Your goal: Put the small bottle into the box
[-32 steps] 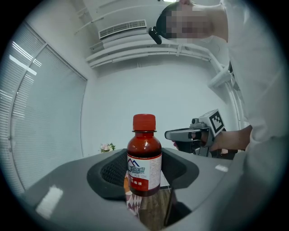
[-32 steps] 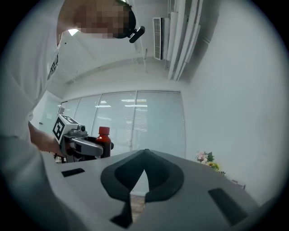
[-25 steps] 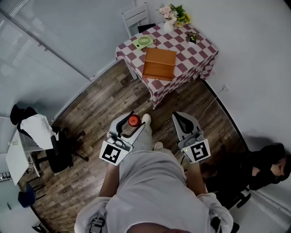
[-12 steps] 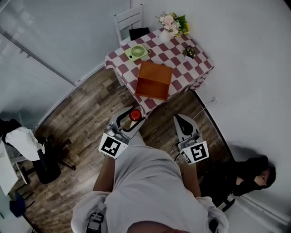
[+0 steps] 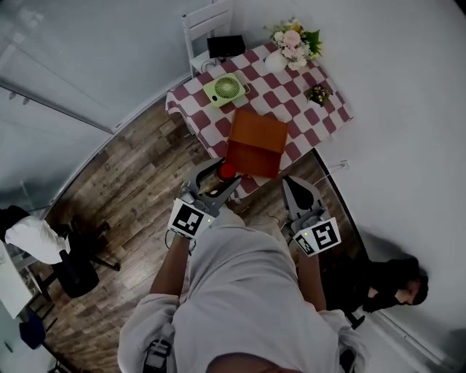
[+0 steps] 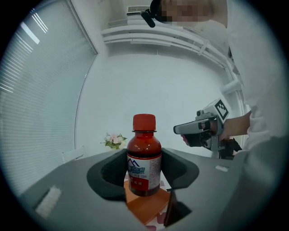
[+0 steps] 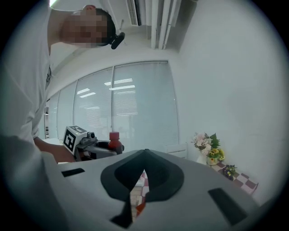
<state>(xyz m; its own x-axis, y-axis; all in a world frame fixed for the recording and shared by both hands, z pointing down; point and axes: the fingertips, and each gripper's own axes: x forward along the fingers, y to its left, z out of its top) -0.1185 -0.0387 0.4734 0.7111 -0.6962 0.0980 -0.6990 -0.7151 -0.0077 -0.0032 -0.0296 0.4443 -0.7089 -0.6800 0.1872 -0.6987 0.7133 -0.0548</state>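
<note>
A small brown bottle with a red cap and a white label stands upright between the jaws of my left gripper, which is shut on it. In the head view the bottle and left gripper hang at the near edge of the open orange box, which lies on the checked table. Part of the box shows below the bottle. My right gripper is held beside it on the right, off the table's near edge, jaws together and empty. The right gripper view shows the bottle to its left.
On the table stand a green fan, a vase of flowers and a small plant. A white chair is behind it. An office chair stands at the left, and a person sits low at the right by the wall.
The table and box have come much nearer. My left gripper with the bottle has gone forward from over the wood floor to the box's near edge; the right gripper followed.
</note>
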